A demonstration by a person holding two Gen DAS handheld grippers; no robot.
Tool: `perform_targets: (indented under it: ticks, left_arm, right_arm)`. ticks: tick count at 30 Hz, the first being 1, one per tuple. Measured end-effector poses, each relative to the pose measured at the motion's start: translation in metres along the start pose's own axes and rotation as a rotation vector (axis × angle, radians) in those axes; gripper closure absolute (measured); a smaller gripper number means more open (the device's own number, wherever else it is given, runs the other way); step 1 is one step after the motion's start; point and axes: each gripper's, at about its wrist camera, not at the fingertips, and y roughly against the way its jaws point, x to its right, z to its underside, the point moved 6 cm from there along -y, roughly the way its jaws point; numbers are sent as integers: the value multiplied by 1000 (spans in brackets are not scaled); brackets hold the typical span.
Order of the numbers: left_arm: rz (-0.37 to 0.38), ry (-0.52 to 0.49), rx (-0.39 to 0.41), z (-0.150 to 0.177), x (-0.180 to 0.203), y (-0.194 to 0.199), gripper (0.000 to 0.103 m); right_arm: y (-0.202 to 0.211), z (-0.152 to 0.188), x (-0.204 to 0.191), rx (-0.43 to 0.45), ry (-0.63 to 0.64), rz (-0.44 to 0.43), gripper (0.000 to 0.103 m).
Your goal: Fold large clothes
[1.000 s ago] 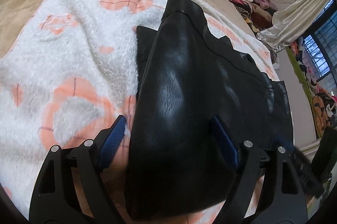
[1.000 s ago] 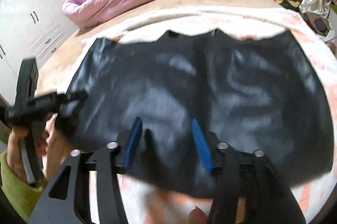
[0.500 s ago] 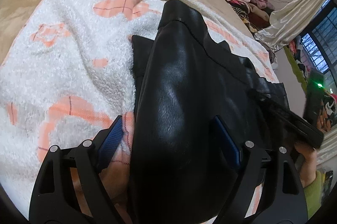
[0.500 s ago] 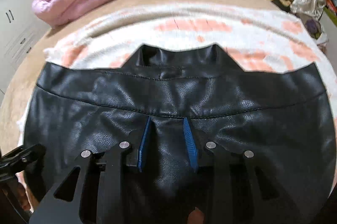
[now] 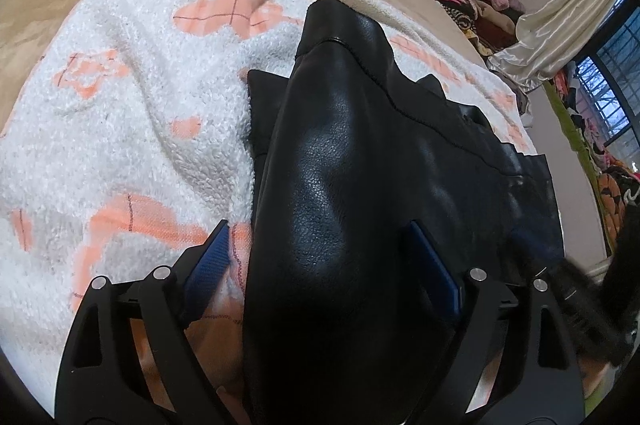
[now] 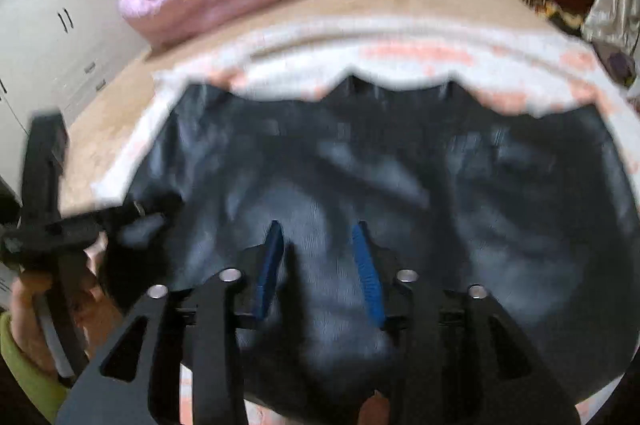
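A black leather jacket (image 5: 360,185) is spread on a white fleece blanket with orange flowers (image 5: 120,97). A raised fold of it is straddled by the left gripper (image 5: 320,265), whose jaws are opening wide. The right gripper (image 6: 318,261) is positioned above the jacket's near edge, jaws narrow and opening, pads clear of leather.

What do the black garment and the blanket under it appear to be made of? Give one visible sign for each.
Black garment: probably leather or imitation leather, since it has a fine grain, a soft sheen and stitched seams. Blanket: fluffy fleece or terry, white with peach patches, seen in its nubbly pile.
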Motion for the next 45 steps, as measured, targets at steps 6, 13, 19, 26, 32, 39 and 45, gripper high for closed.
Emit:
perform_targets:
  ticks: [6, 13, 19, 26, 32, 39, 45]
  left_arm:
    - [16, 8, -9, -3, -5, 0, 24]
    - [115, 90, -16, -22, -19, 8, 22]
    - [163, 123, -40, -25, -29, 4, 22]
    - [241, 181, -52, -31, -35, 5, 20]
    - [272, 197, -70, -29, -35, 3, 20]
    - [388, 206, -53, -32, -15, 23, 17]
    - [441, 176, -46, -29, 17, 27, 18]
  right_arm:
    - [14, 9, -23, 77, 109, -8, 42]
    - [30, 54, -110, 140, 479, -21, 20]
    - [-5, 68, -155, 135, 690, 121, 18]
    - [-21, 78, -183, 151, 827, 188, 15]
    - [-12, 75, -191, 274, 895, 259, 65]
    - [52, 46, -173, 437, 787, 220, 80]
    - [70, 46, -154, 457, 776, 206, 84]
